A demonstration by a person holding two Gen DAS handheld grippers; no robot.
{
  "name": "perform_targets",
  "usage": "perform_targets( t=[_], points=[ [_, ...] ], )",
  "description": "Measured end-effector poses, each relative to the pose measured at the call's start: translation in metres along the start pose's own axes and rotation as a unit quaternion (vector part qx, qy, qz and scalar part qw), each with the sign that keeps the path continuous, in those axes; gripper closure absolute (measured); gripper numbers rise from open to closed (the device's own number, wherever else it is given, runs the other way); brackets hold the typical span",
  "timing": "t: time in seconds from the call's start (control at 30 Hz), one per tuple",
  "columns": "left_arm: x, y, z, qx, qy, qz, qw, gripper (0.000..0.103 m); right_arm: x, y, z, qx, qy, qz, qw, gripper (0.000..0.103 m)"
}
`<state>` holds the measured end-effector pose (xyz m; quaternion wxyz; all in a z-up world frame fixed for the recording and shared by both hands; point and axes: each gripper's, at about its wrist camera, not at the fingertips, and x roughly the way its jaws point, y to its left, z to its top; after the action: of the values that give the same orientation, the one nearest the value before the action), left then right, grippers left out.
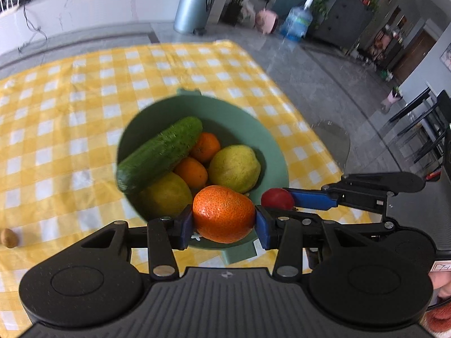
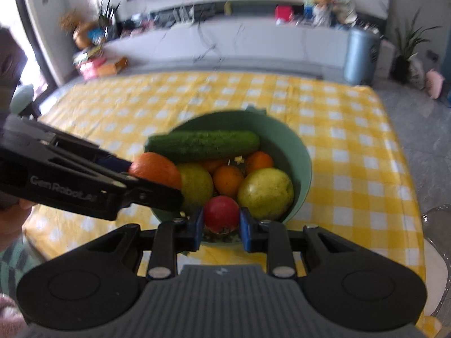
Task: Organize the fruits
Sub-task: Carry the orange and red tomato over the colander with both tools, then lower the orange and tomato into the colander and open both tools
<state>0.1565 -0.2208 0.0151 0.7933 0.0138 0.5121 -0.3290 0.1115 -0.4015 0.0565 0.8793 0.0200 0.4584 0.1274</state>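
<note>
A green bowl [image 1: 262, 138] [image 2: 296, 146] on the yellow checked tablecloth holds a cucumber [image 1: 160, 153] [image 2: 203, 145], two yellow-green pears [image 1: 235, 169] [image 2: 266, 193] and small oranges [image 1: 191, 171] [image 2: 228, 180]. My left gripper [image 1: 224, 221] is shut on a large orange [image 1: 224, 214], held over the bowl's near rim; it shows in the right wrist view [image 2: 155, 170]. My right gripper [image 2: 221, 222] is shut on a red fruit [image 2: 221, 214], also over the near rim; it shows in the left wrist view [image 1: 277, 198].
A small brown fruit [image 1: 8, 238] lies on the cloth at the far left. The table's right edge [image 1: 307, 118] drops to a grey floor. A clear chair back [image 2: 437, 225] stands at the right. A bin [image 1: 194, 7] and water jug [image 1: 297, 21] stand beyond.
</note>
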Motion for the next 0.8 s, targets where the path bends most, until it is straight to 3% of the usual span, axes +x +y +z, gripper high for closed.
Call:
perform_targets(
  t=[0.43,0.8],
  points=[
    [0.043,0.018,0.014,-0.065,0.094,0.01,0.9934,0.053,0.043,-0.02,0.023,-0.066,0.099,0.032,0.992,0.08],
    [0.056,0.014,0.021,-0.075,0.125,0.015,0.9892,0.052,0.066,-0.02,0.035,-0.104,0.159,0.049,0.981,0.08]
  ],
)
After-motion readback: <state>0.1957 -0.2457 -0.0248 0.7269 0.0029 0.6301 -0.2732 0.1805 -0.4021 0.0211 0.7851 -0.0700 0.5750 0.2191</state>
